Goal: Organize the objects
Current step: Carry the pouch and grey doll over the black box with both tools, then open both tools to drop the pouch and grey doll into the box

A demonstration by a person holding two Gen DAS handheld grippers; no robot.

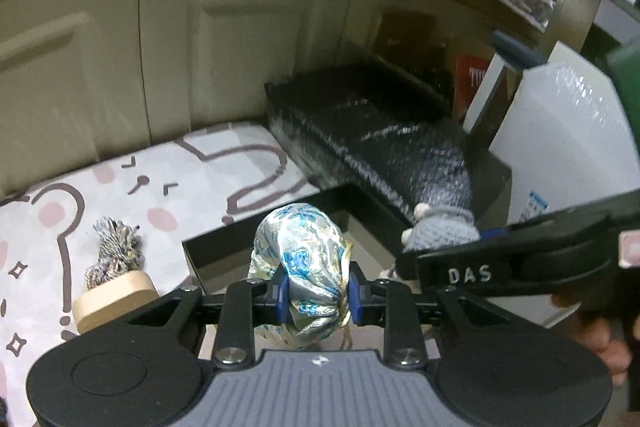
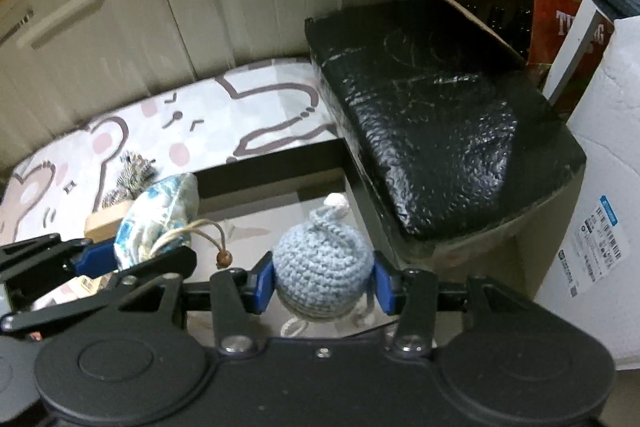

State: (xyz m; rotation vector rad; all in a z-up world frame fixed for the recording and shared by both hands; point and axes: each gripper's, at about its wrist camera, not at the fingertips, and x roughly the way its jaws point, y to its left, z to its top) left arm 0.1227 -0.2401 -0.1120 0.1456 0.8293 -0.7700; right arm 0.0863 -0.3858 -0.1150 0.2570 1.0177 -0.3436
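Note:
My left gripper [image 1: 316, 297] is shut on a silky blue-and-cream drawstring pouch [image 1: 300, 259] and holds it above the open black box [image 1: 224, 247]. The pouch also shows in the right wrist view [image 2: 156, 215], with its cord and wooden bead hanging. My right gripper [image 2: 322, 285] is shut on a light blue crocheted ball [image 2: 320, 259] with a white tip, above the same black box [image 2: 280, 163]. The crocheted piece shows in the left wrist view [image 1: 440, 231], with the right gripper beside it. A wooden block with a yarn tassel [image 1: 114, 287] lies on the mat left of the box.
A bear-pattern mat [image 1: 120, 195] covers the surface in front of cream cabinet doors [image 1: 160, 47]. A black wrapped box [image 2: 432, 119] sits right of the open box. A white foam box [image 2: 600, 187] stands at far right, a red carton [image 2: 560, 39] behind it.

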